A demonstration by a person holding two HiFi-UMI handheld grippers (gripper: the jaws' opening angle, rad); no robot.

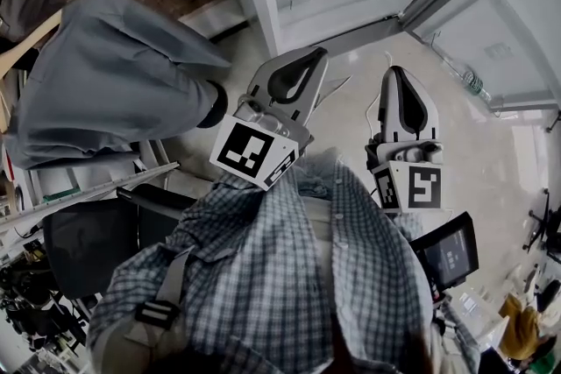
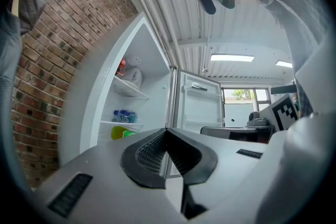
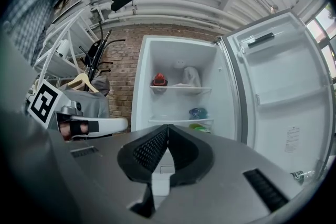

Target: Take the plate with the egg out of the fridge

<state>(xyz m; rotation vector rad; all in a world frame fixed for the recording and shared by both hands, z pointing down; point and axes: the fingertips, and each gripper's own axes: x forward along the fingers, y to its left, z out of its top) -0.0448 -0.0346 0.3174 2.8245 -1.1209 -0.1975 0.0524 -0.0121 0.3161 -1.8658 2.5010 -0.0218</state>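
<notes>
The white fridge (image 3: pixel 178 86) stands open ahead of me. On its upper shelf sit a red item (image 3: pixel 158 80) and a pale bag-like thing (image 3: pixel 189 77). Blue (image 3: pixel 198 113) and green (image 3: pixel 198 126) items are on the shelf below. I cannot make out a plate with an egg. My left gripper (image 1: pixel 316 57) and right gripper (image 1: pixel 397 72) are held side by side in front of my chest, short of the fridge. Both are shut with nothing between the jaws, as the left gripper (image 2: pixel 166 131) view and the right gripper (image 3: pixel 168 127) view show.
The fridge door (image 3: pixel 283 81) is swung wide to the right, with a bottle (image 1: pixel 474 85) in its lower rack. A person in grey (image 1: pixel 114 74) stands close on the left by a brick wall (image 2: pixel 47 76). A black chair (image 1: pixel 88 241) is at lower left.
</notes>
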